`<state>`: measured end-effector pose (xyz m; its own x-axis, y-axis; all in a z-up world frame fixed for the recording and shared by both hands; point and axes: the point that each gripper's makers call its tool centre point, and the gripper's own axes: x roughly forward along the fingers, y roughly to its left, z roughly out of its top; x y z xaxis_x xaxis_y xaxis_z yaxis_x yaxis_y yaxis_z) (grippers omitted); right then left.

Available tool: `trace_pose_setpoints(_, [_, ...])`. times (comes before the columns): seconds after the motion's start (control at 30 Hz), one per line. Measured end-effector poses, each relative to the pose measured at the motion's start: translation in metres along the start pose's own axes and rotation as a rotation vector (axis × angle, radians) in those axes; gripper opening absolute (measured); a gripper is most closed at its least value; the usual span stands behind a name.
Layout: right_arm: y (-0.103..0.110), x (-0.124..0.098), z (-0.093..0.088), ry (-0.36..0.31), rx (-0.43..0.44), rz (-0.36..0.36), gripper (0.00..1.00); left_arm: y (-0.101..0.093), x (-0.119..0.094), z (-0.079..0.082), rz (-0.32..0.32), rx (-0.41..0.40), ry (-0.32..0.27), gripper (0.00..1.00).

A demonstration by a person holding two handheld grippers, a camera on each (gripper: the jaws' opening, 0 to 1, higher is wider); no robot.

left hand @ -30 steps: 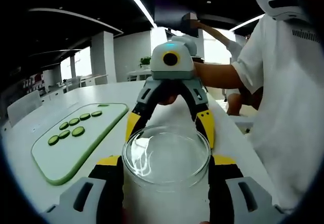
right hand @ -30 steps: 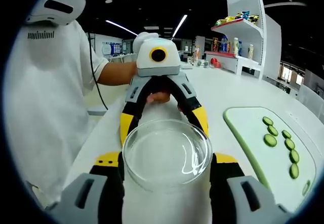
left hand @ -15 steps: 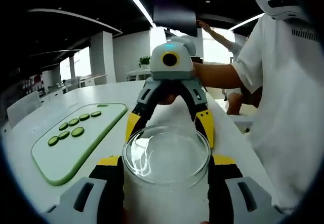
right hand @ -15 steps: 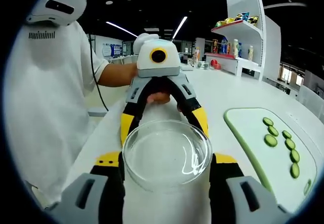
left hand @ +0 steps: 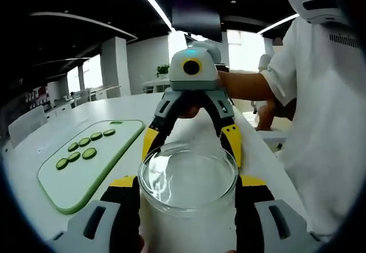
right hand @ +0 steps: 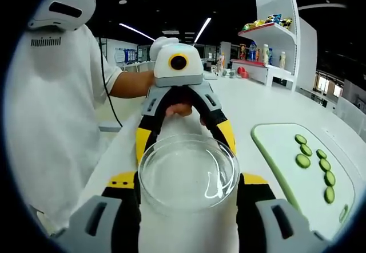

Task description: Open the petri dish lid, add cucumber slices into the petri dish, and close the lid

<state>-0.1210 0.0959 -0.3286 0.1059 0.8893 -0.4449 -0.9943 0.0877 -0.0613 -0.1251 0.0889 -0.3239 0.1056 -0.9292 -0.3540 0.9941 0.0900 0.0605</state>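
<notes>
Petri dish (left hand: 188, 178) sits on white table (left hand: 114, 107), gripped from opposite sides: left gripper (left hand: 188, 198) jaws clamp its near rim, right gripper (left hand: 191, 144) jaws clamp the far rim. Lid on or off: cannot tell. Cucumber slices (left hand: 82, 149) lie on green cutting board (left hand: 68, 178), apart from the dish.

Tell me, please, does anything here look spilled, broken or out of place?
Nothing stands out. The petri dish sits level on the white table between both claws, clear and uncracked. The cucumber slices lie in tidy rows on the green-edged board, with nothing spilled around them.
</notes>
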Motion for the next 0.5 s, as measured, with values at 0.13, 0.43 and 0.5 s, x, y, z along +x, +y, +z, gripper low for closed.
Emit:
trace_pose_setpoints(0.13, [0.0003, -0.0004, 0.0015, 0.007, -0.002, -0.001, 0.67, -0.0003, -0.0006, 0.0009, 0.001, 0.001, 0.0, 0.67])
trace_pose_setpoints(0.43, [0.0016, -0.0013, 0.0054, 0.013, -0.009, -0.004, 0.67, -0.001, -0.003, 0.0043, 0.002, 0.007, 0.0, 0.67])
trace_pose_setpoints(0.5, [0.0019, -0.0018, 0.0064, 0.013, -0.011, -0.006, 0.67, -0.0012, -0.0034, 0.0052, 0.003, 0.009, -0.002, 0.67])
